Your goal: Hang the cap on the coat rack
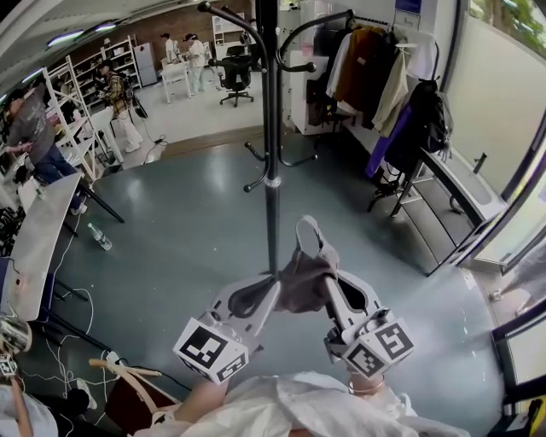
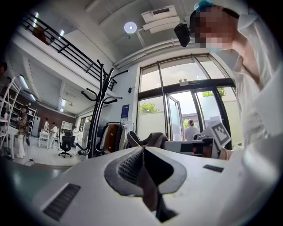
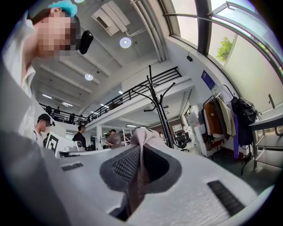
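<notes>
Cap (image 1: pixel 307 271) cloth is pinched in both sets of jaws. The left gripper (image 1: pixel 256 300) is closed tight on a thin brown fold at one edge. The right gripper (image 1: pixel 335 294) is clamped on the opposite edge, with the crown bulging up just past its tips. The cap hangs bunched between the two, a curved part of it standing up beyond the right jaws. The coat rack (image 1: pixel 271 128) rises straight ahead of both jaws, near the cap. Its lower hooks (image 1: pixel 256 171) sit above and beyond the tips, and the upper hooks (image 1: pixel 223 12) are higher still. This looks like the approach step, with the cap not yet hung. Next, I judge, both grippers need to lift together and reach forward, drop the cap's opening over one hook tip, and only then release.
</notes>
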The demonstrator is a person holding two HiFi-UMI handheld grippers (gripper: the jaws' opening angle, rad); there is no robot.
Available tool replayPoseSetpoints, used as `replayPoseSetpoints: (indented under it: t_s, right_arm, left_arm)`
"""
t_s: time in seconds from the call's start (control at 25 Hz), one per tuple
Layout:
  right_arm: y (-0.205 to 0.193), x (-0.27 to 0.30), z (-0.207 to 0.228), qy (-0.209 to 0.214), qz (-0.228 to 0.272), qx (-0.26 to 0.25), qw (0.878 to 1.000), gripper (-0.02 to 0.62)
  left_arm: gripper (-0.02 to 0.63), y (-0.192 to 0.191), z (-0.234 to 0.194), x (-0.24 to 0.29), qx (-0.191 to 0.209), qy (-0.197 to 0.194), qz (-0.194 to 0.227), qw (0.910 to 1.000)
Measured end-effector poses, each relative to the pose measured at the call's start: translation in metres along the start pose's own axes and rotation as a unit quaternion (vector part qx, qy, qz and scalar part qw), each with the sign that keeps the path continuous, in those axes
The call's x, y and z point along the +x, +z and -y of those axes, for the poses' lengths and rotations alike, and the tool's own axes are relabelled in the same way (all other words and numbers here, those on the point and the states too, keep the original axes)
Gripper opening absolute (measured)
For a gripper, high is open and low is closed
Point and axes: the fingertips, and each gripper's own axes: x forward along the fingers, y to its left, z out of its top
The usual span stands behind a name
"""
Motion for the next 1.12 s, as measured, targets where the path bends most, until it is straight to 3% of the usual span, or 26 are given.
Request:
replayPoseSetpoints:
  t_s: [0.44,0.88,1.12]
  right_arm:
    - [-0.014,0.009,0.006,-0.012,-0.024,0.012,1.000,0.015]
    - [-0.011,0.024,0.003,0.012,-0.026,0.001,1.000,0.014]
    - [0.003,0.039,0.025,0.015,-0.013,-0.008,1.000,0.015]
  left_arm:
    - [0.025,-0.005,-0.011,0.009,-0.017,-0.009,-0.007,0.9998]
    - [0.025,0.005,-0.022,0.020,-0.006,-0.004,0.002,1.0000]
    - [0.025,0.011,-0.033,0.045,0.003,-0.006,0.007,1.0000]
